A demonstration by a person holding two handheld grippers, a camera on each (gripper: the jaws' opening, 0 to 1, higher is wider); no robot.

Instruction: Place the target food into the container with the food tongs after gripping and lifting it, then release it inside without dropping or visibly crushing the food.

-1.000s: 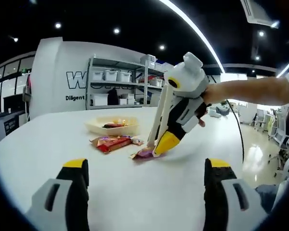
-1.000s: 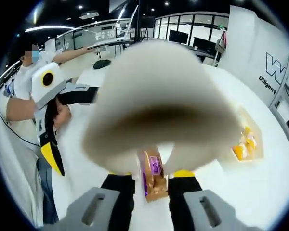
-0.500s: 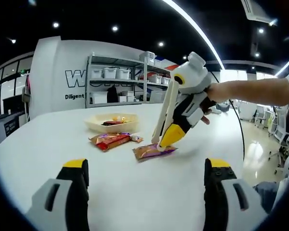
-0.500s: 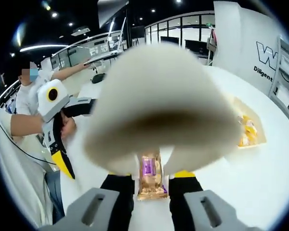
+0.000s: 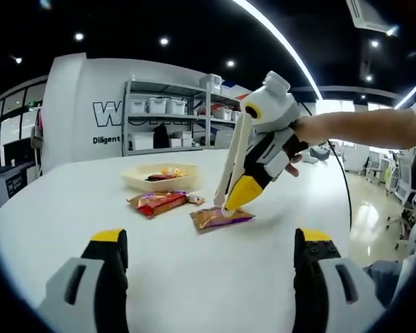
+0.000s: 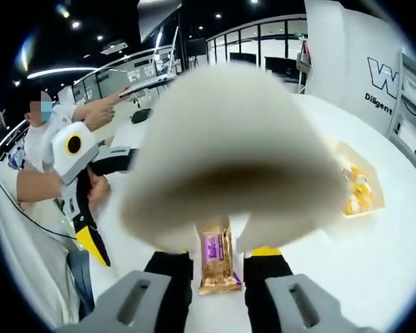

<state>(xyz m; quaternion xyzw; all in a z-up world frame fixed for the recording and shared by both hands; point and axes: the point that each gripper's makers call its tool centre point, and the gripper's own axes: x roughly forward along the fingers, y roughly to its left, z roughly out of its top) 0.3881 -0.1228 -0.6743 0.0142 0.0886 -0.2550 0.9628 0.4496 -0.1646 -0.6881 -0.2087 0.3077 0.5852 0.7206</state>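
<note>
Lying between right hand-held gripper (image 6: 218,267) jaws, gold-purple snack packet (image 6: 215,262), on table (image 6: 347,277)

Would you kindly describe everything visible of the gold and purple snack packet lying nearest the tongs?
The snack packet is a flat, glossy foil-like wrapper, gold with a purple panel at its middle, sealed and seemingly uncrushed. It lies flat on the white table, apart from the red packets and the cream tray beyond. The cream tongs, held in the right tool, reach down to its far edge; actual contact cannot be told. In the right gripper view it lies lengthwise between the jaws.
</note>
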